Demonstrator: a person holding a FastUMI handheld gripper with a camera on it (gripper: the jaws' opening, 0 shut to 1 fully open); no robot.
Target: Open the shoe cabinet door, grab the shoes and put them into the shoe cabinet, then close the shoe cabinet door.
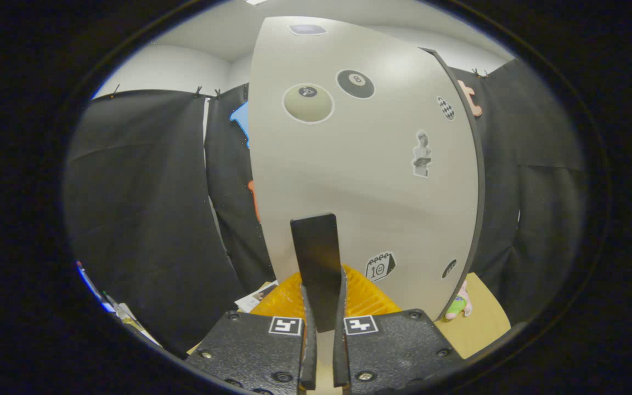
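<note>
The one camera rides on the gripper (324, 323) and looks forward along its two fingers, tilted a little upward. It sits very close to the pale cabinet door (365, 164), whose dark handle (319, 263) stands between the jaws. Past the door it takes in the booth's black cloth wall (140, 208) and the ceiling (212, 33).
</note>
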